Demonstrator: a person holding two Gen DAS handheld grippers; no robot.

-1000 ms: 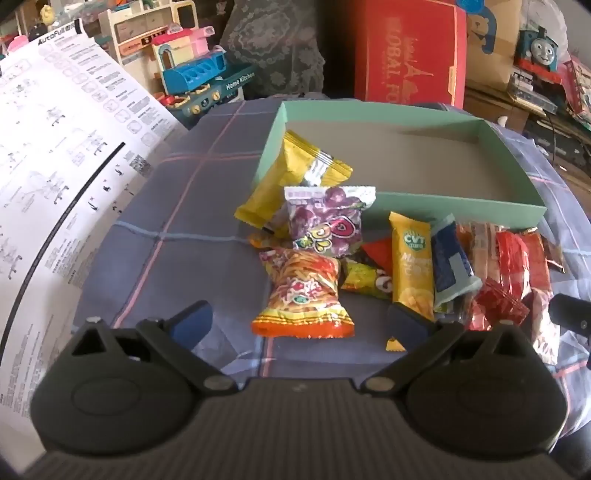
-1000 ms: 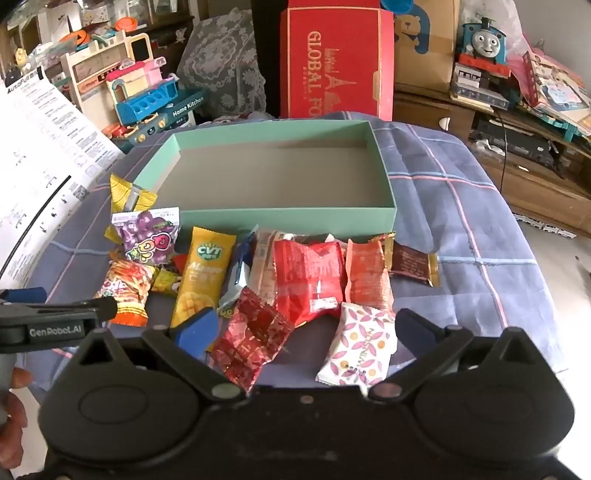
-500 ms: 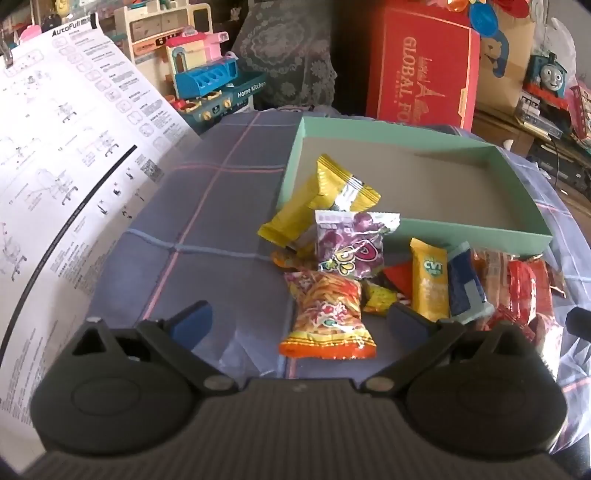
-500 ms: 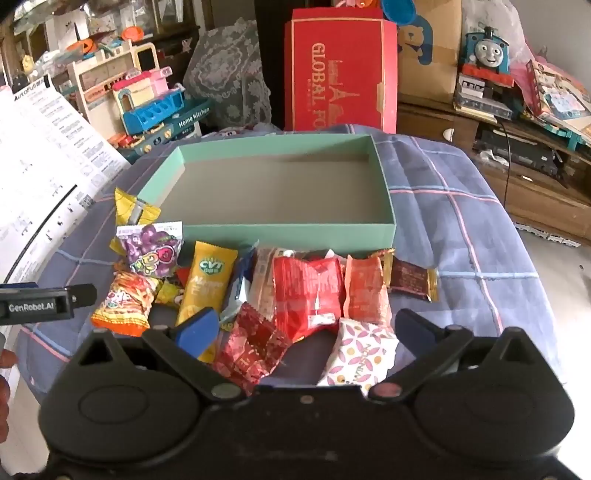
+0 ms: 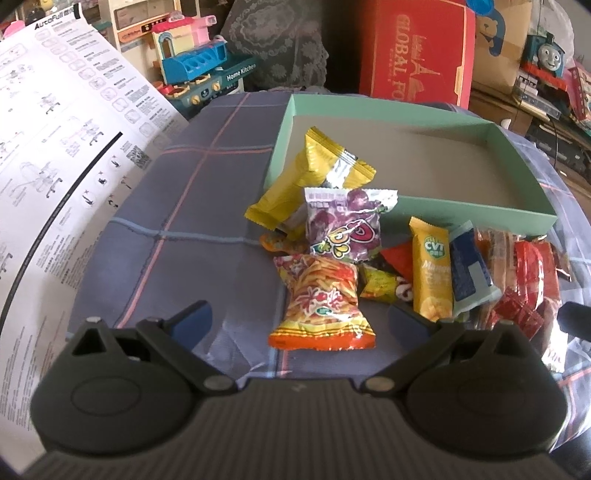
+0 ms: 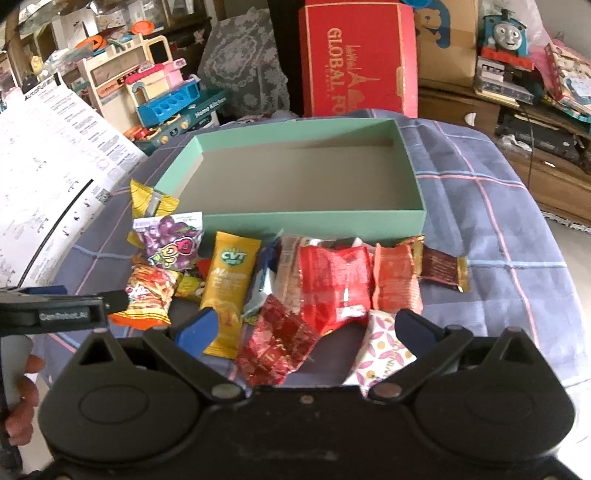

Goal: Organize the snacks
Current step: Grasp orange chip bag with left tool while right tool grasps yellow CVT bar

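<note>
A pile of snack packets lies on the plaid cloth in front of an empty mint-green box point(image 5: 417, 206) point(image 6: 314, 221). My left gripper point(image 5: 299, 321) is open and empty, its fingers either side of the orange chip packet point(image 5: 321, 306) point(image 6: 147, 295). Behind it lie a purple grape packet point(image 5: 343, 225), a yellow packet point(image 5: 295, 188) and a yellow CVT packet point(image 5: 432, 273) point(image 6: 229, 280). My right gripper point(image 6: 303, 328) is open and empty above a dark red foil packet point(image 6: 275, 350), beside a white floral packet point(image 6: 380, 358) and a red packet point(image 6: 336, 284).
A large white instruction sheet point(image 5: 48, 166) hangs over the table's left edge. A red "GLOBAL" carton point(image 6: 354, 59), a toy kitchen point(image 6: 170, 99) and a toy train point(image 6: 506, 29) stand behind the table. The left gripper's body point(image 6: 62, 314) shows in the right wrist view.
My left gripper has moved right and forward, so the orange chip packet now sits between its fingers. My right gripper has drawn back slightly. No packet has moved.
</note>
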